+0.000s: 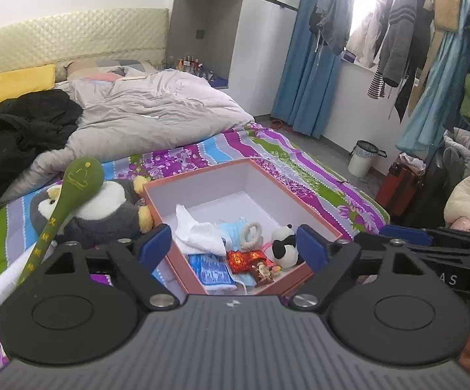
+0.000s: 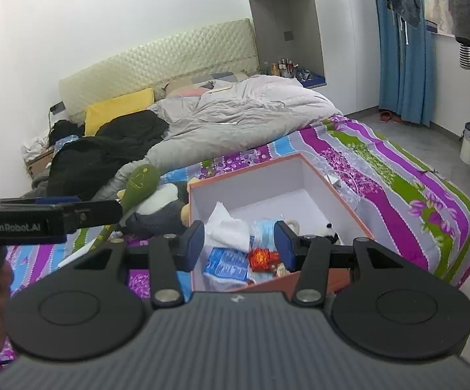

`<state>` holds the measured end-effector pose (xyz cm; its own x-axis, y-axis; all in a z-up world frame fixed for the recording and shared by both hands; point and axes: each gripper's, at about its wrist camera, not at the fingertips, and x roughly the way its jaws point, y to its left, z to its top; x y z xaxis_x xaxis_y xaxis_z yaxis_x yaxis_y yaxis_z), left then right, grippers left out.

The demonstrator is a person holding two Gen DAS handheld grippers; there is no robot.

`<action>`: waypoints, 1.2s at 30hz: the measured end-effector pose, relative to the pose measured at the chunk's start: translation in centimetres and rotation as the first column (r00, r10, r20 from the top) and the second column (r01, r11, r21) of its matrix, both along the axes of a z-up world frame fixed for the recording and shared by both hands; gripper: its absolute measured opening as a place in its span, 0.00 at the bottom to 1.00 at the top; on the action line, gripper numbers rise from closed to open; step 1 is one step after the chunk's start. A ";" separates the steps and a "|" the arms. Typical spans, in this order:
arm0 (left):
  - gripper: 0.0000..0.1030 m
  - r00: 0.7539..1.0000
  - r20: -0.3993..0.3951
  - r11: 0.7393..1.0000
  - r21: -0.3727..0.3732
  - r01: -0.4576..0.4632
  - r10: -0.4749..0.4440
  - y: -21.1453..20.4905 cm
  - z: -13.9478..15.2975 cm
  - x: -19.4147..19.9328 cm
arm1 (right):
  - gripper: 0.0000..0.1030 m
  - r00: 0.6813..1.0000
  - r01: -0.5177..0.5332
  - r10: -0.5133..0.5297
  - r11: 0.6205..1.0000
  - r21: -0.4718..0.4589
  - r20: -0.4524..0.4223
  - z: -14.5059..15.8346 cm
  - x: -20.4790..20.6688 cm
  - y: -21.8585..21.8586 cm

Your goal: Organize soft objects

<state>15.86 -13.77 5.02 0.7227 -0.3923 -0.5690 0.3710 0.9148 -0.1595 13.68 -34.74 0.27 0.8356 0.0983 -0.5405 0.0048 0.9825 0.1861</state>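
Observation:
An orange box [image 1: 286,191] with a white inside stands on the striped bedsheet. It holds a small panda plush [image 1: 283,243], a white cloth [image 1: 199,230], blue face masks [image 1: 213,268] and a red packet [image 1: 246,256]. Left of the box lies a grey penguin plush [image 1: 105,211] with a green padded stick [image 1: 79,175] across it. My left gripper [image 1: 233,243] hovers over the box, jaws wide apart and empty. In the right wrist view my right gripper [image 2: 239,243] hangs above the box [image 2: 332,182], jaws partly apart with nothing between them.
A grey duvet [image 1: 157,107], a black coat [image 1: 23,130] and a yellow pillow [image 1: 17,81] cover the far half of the bed. On the floor at the right stand a white bin [image 1: 363,159] and a red case [image 1: 400,185], under hanging clothes.

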 end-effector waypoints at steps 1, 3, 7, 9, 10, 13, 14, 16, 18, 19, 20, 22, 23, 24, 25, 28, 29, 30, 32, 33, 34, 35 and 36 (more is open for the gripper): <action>0.89 1.000 0.000 1.000 -0.006 -0.002 0.002 0.1 0.1 -0.6 | 0.49 1.000 0.002 -0.002 1.000 -0.001 0.002 -0.1 -0.5 0.0; 0.93 1.000 -0.002 1.000 -0.014 -0.002 0.002 0.3 0.1 -1.7 | 0.49 1.000 0.007 -0.007 1.000 0.002 0.001 -0.4 -1.2 -0.1; 0.96 1.000 0.000 1.000 -0.002 0.000 0.000 0.4 -0.1 -3.4 | 0.49 1.000 0.018 -0.018 1.000 0.022 -0.004 -0.9 -2.6 -0.3; 0.97 1.000 0.001 1.000 0.003 -0.006 0.006 0.3 -0.2 -4.0 | 0.49 1.000 0.023 -0.023 1.000 0.017 -0.003 -1.1 -3.3 -0.1; 0.97 1.000 0.001 1.000 0.003 -0.010 0.010 0.4 -0.3 -4.2 | 0.49 1.000 0.024 -0.024 1.000 0.012 -0.003 -1.2 -3.5 0.1; 0.98 1.000 -0.009 1.000 -0.007 -0.011 0.011 0.5 -0.5 -4.7 | 0.49 1.000 0.027 -0.027 1.000 0.014 -0.008 -1.6 -4.1 0.2; 0.98 1.000 -0.013 1.000 -0.008 -0.011 0.011 0.6 -0.6 -4.8 | 0.49 1.000 0.027 -0.027 1.000 0.015 -0.008 -1.6 -4.2 0.3; 0.98 1.000 -0.021 1.000 -0.003 -0.015 0.014 0.6 -0.8 -5.1 | 0.49 0.999 0.033 -0.033 0.999 0.013 -0.006 -1.7 -4.5 0.4; 0.98 0.999 -0.031 1.000 -0.004 -0.021 0.021 0.6 -1.0 -5.3 | 0.49 0.999 0.039 -0.039 0.999 0.009 -0.006 -1.8 -4.7 0.5; 0.98 0.999 -0.036 1.000 -0.011 -0.025 0.024 0.7 -1.1 -5.3 | 0.49 0.999 0.045 -0.045 0.999 0.008 -0.008 -1.9 -4.7 0.5; 0.98 0.999 -0.039 0.999 -0.016 -0.027 0.027 0.8 -1.1 -5.4 | 0.49 0.999 0.052 -0.052 0.999 0.011 -0.010 -1.9 -4.7 0.5; 0.98 0.998 -0.049 0.999 -0.018 -0.032 0.031 1.0 -1.3 -5.4 | 0.49 0.998 0.052 -0.052 0.998 0.021 -0.019 -2.2 -4.9 0.5; 0.98 0.998 -0.051 0.999 -0.018 -0.034 0.033 1.0 -1.4 -5.5 | 0.49 0.998 0.049 -0.049 0.999 0.021 -0.025 -2.4 -5.0 0.6; 0.98 0.998 -0.052 0.999 -0.017 -0.036 0.035 1.1 -1.5 -5.5 | 0.49 0.998 0.046 -0.045 0.999 0.017 -0.031 -2.6 -5.0 0.7; 0.98 0.998 -0.054 0.999 -0.018 -0.037 0.036 1.1 -1.6 -5.6 | 0.49 0.998 0.046 -0.046 0.999 0.014 -0.033 -2.7 -5.0 0.7; 0.98 0.997 -0.062 0.999 -0.018 -0.045 0.043 1.3 -1.8 -5.6 | 0.51 0.998 0.053 -0.054 0.999 -0.004 -0.044 -3.0 -4.9 0.8; 0.98 0.997 -0.062 0.999 -0.014 -0.046 0.046 1.3 -1.9 -5.7 | 0.67 0.997 0.056 -0.057 0.998 -0.011 -0.045 -3.0 -4.9 0.8; 0.98 0.997 -0.063 0.999 -0.012 -0.048 0.047 1.3 -1.9 -5.6 | 0.79 0.997 0.061 -0.062 0.998 -0.011 -0.038 -3.1 -5.0 0.8; 0.98 0.996 -0.067 0.999 -0.014 -0.051 0.050 1.4 -2.0 -5.6 | 0.99 0.997 0.068 -0.068 0.998 -0.009 -0.031 -3.1 -5.2 0.7; 0.98 0.996 -0.071 0.999 -0.013 -0.053 0.052 1.4 -2.0 -5.6 | 1.00 0.997 0.067 -0.067 0.998 -0.011 -0.032 -3.1 -5.2 0.7; 0.98 0.996 -0.071 0.998 -0.012 -0.054 0.053 1.4 -2.1 -5.6 | 1.00 0.997 0.066 -0.066 0.998 -0.013 -0.034 -3.1 -5.1 0.7; 0.98 0.996 -0.070 0.999 -0.011 -0.054 0.053 1.4 -2.1 -5.6 | 1.00 0.997 0.069 -0.070 0.998 -0.014 -0.034 -3.1 -5.2 0.7; 0.98 0.996 -0.069 0.999 -0.009 -0.054 0.053 1.4 -2.1 -5.6 | 1.00 0.997 0.073 -0.073 0.997 -0.014 -0.035 -3.1 -5.2 0.7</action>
<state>10.23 -12.41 2.88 0.7022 -0.3606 -0.6139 0.3097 0.9311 -0.1927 8.48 -34.07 -2.87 0.8206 0.0305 -0.5707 0.0830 0.9816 0.1717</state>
